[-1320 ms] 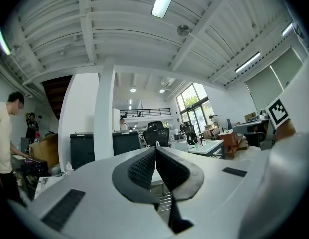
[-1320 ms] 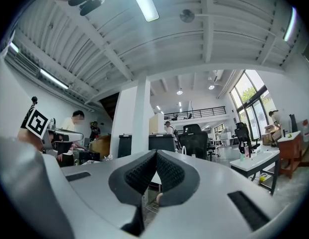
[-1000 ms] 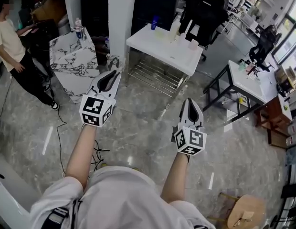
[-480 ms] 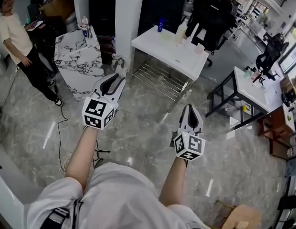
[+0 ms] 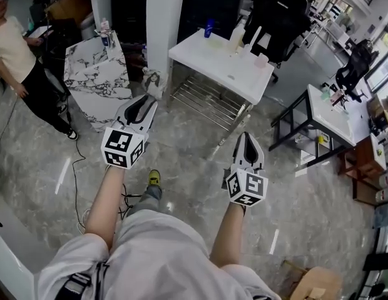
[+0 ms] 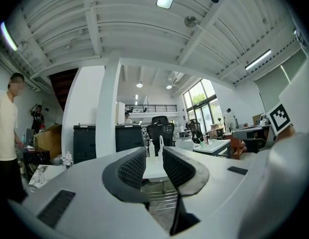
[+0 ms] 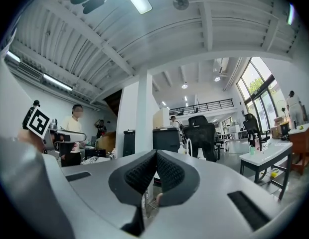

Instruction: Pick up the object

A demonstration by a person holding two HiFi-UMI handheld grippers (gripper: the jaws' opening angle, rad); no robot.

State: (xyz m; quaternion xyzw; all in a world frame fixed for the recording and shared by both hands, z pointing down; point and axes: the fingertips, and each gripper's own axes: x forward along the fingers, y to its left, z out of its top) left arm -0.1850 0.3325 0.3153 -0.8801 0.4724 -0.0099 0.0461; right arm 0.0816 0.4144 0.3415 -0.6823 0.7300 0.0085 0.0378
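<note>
No single object stands out as the one to pick up. A white table (image 5: 226, 74) lies ahead with a blue bottle (image 5: 209, 28), white bottles (image 5: 236, 37) and a small cup (image 5: 261, 60) on it. My left gripper (image 5: 142, 102) is held in the air above the floor, well short of the table; in the left gripper view (image 6: 153, 156) its jaws stand a little apart with nothing between them. My right gripper (image 5: 247, 140) also hangs above the floor, and in the right gripper view (image 7: 155, 157) its pads meet, holding nothing.
A marble block (image 5: 97, 80) and a white pillar (image 5: 163, 24) stand left of the table. A person (image 5: 19, 58) is at far left. A black chair (image 5: 278, 14) sits behind the table, a black-framed desk (image 5: 328, 114) at right, a wooden stool (image 5: 319, 280) at bottom right.
A foot in a yellow-green shoe has stepped forward into view on the floor. Both grippers stay held out in front, jaws unchanged; the table looks about as far as before.
</note>
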